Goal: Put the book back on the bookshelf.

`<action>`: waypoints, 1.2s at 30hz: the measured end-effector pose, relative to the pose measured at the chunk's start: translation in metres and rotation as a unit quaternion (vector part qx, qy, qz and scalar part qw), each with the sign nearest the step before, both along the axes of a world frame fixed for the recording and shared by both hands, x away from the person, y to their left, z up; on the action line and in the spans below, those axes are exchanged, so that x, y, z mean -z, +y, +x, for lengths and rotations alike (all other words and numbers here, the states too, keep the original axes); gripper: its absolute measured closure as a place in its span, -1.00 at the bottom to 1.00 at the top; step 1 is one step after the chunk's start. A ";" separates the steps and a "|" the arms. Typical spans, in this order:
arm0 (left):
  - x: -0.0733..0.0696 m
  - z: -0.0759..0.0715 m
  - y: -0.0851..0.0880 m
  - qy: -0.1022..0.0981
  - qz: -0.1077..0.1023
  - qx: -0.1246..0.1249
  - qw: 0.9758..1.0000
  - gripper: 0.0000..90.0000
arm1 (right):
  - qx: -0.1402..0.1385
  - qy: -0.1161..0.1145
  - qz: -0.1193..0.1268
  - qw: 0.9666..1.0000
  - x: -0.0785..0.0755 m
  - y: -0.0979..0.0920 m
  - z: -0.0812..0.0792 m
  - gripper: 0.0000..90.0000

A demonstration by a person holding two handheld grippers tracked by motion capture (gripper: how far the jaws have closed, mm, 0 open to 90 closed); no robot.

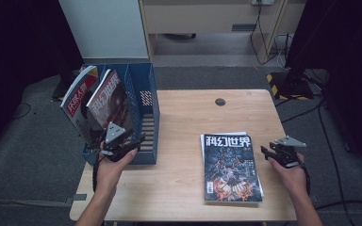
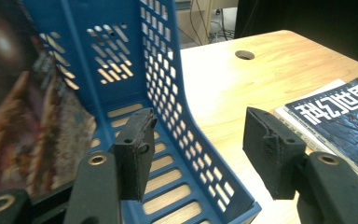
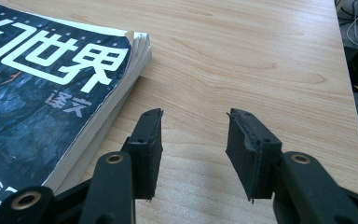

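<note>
the left tool (image 2: 196, 154) is spread with nothing between its jaws, at the front of the blue perforated plastic file rack (image 1: 143, 101) holding two upright magazines (image 1: 104, 101). the right tool (image 3: 193, 154), also spread and empty, hovers just right of the dark-covered magazine stack (image 1: 231, 167) lying flat on the light wooden counter (image 1: 184, 113).

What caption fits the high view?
Two magazines lean in a blue file rack; another magazine stack lies flat on the wooden table.
</note>
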State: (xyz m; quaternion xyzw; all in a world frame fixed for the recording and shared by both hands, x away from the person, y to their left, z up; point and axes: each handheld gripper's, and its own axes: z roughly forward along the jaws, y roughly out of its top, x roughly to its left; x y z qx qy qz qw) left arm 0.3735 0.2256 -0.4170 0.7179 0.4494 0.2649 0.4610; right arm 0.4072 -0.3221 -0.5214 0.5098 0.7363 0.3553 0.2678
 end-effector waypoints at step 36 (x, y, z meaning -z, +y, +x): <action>0.061 0.017 -0.139 0.084 0.011 0.163 0.983 -0.67 | -0.098 0.008 0.040 0.994 -0.004 0.044 -0.004 -0.20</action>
